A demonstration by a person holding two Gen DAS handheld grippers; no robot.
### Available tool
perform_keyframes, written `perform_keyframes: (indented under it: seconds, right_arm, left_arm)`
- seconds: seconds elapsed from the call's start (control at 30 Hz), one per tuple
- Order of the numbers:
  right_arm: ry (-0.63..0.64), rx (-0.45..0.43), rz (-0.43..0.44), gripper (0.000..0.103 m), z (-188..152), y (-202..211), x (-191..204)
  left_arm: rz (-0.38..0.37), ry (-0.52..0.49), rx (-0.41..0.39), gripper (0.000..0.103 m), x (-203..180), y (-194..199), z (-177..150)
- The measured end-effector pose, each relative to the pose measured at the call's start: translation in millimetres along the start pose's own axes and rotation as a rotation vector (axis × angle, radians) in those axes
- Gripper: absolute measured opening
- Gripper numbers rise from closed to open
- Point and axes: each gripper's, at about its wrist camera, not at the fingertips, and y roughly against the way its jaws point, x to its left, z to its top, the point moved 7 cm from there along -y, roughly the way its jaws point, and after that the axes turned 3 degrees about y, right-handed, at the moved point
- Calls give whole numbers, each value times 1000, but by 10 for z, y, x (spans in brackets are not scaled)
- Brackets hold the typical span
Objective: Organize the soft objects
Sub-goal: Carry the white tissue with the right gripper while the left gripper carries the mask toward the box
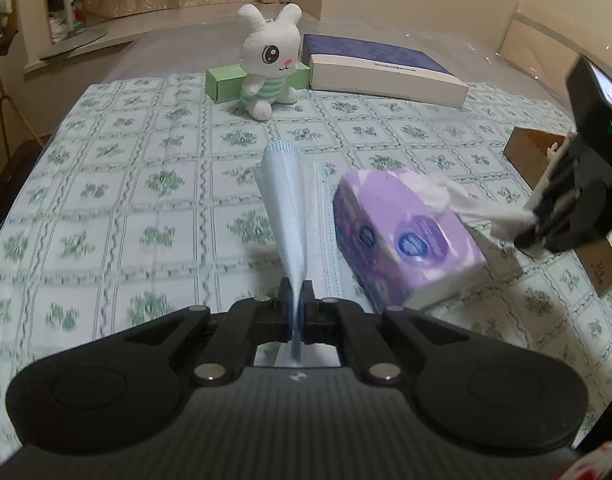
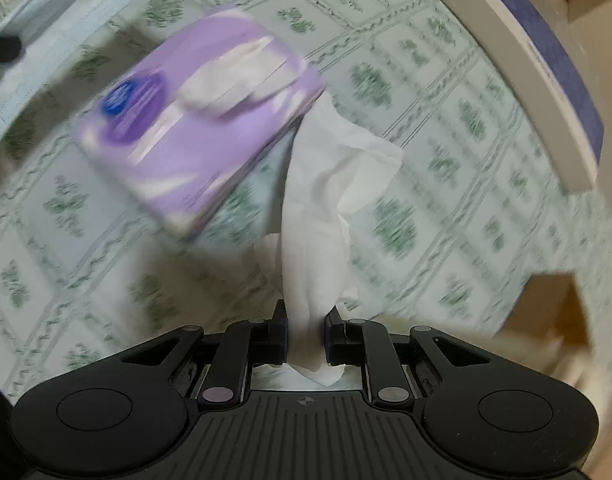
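Left gripper (image 1: 297,300): was found closed on the lower end of a light blue face mask (image 1: 287,208), pinched between both fingers.
Face mask: was held on edge, rising away from the fingers over the tablecloth (image 1: 105,208); it appeared folded. Whether its far end touched the cloth could not be told.
Right gripper (image 2: 306,320): was found clamped on a white tissue (image 2: 318,216), bunched between the fingers.
Tissue: was seen stretched from the right gripper up to the opening of the purple tissue pack (image 2: 201,120); one loose fold was spread out to the side.
Tissue pack: was recorded tilted, one end raised toward the right gripper, just beside the mask. The right wrist view was blurred.
Plush rabbit (image 1: 270,60): was seated upright at the far side of the cloth, against a green box (image 1: 223,82).
Flat white and blue box (image 1: 382,70): was laid beside the rabbit.
Cardboard box (image 1: 530,152): was noted at the right edge, behind the right gripper.
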Motion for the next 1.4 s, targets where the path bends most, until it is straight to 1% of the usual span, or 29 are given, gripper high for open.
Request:
perform_keyframes:
  seconds: [0.17,0.27,0.37,0.47,0.6,0.7,0.83,1.07,1.27,1.4]
  right_arm:
    - [-99,-128,77,17,-369,112,237]
    - [-153,-198,87,17,-575,181,329]
    - [-240,-281,110,17,-797,273,368]
    - [-311,-355,115,17,-1032,358,415]
    - [-414,-456,155,17,-1304,417,403]
    - [-484,-525,191,17,-1507,484,393]
    - [-566,-592,214,17,-1785,588,333]
    - [-693,-690,203,17,-2326,765,114]
    - [-772,-740,164,17,-2756,877,-73]
    - [-810,-755,138,17,-2950,935,-161]
  left_arm:
    - [12,30,-10,2,-175,140,-225]
    - [14,64,-21,2,-285,221,-346]
    - [18,102,-41,2,-423,331,-466]
    - [20,123,-62,2,-601,436,-567]
    - [-5,179,-90,2,-844,544,-678]
    - [-19,203,-102,2,-1053,600,-752]
    - [-52,221,-105,2,-1326,661,-840]
    - [-118,174,-78,2,-1838,687,-946]
    - [-168,127,-77,2,-2214,687,-896]
    - [-192,98,-73,2,-2448,668,-878]
